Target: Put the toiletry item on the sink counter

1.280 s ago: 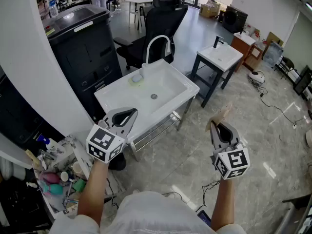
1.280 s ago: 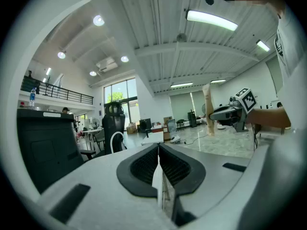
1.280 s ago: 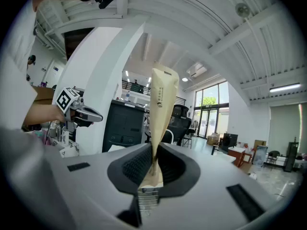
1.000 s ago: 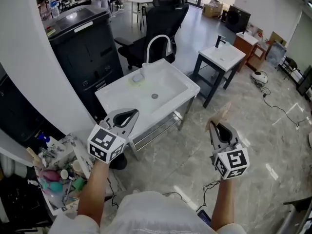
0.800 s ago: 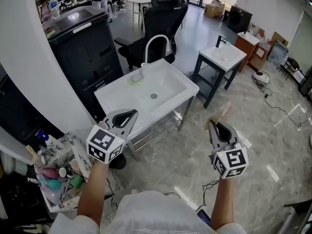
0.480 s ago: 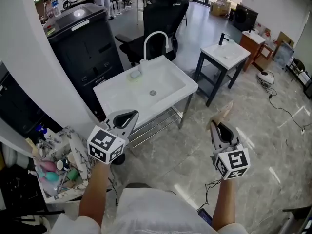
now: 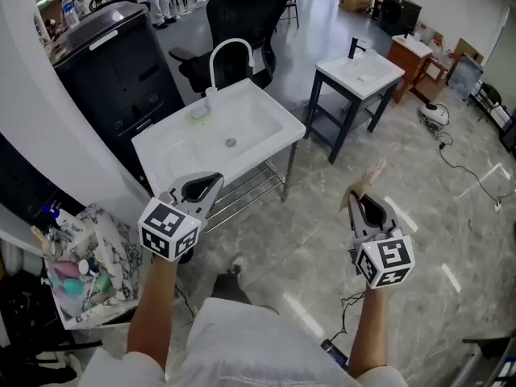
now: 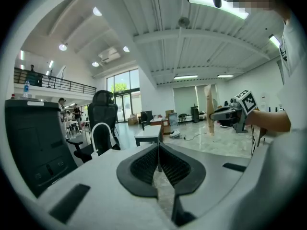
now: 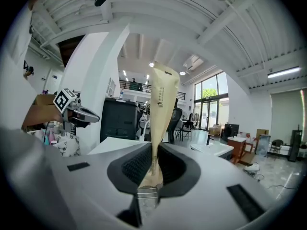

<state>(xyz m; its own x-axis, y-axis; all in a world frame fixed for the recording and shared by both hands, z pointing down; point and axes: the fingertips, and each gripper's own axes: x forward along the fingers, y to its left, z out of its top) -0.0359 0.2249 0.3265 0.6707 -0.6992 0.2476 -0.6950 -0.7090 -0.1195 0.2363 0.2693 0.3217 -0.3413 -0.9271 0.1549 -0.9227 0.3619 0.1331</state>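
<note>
My right gripper (image 7: 355,203) is shut on a beige toiletry tube (image 7: 368,181), held low over the marble floor. In the right gripper view the tube (image 9: 161,108) stands up between the pads, with its ribbed cap toward the camera. The white sink counter (image 7: 176,156) with a curved white faucet (image 7: 228,48) stands ahead and to the left, well apart from both grippers. My left gripper (image 7: 207,187) hovers near the sink's front edge, shut with nothing in it. In the left gripper view its jaw tips (image 8: 159,148) meet, and the right gripper (image 8: 224,113) with the tube (image 8: 209,108) shows off to the right.
A small dark-legged washstand (image 7: 359,71) stands right of the sink. A black office chair (image 7: 240,10) and a tall black cabinet (image 7: 121,71) stand behind it. A marbled basket (image 7: 101,236) holding several toiletries sits at the far left. A cable (image 7: 472,180) lies on the floor at right.
The head view has shifted, so the sink now sits further left and the basket shows more. A shoe has come into view below. Both grippers keep their places, tube still held.
</note>
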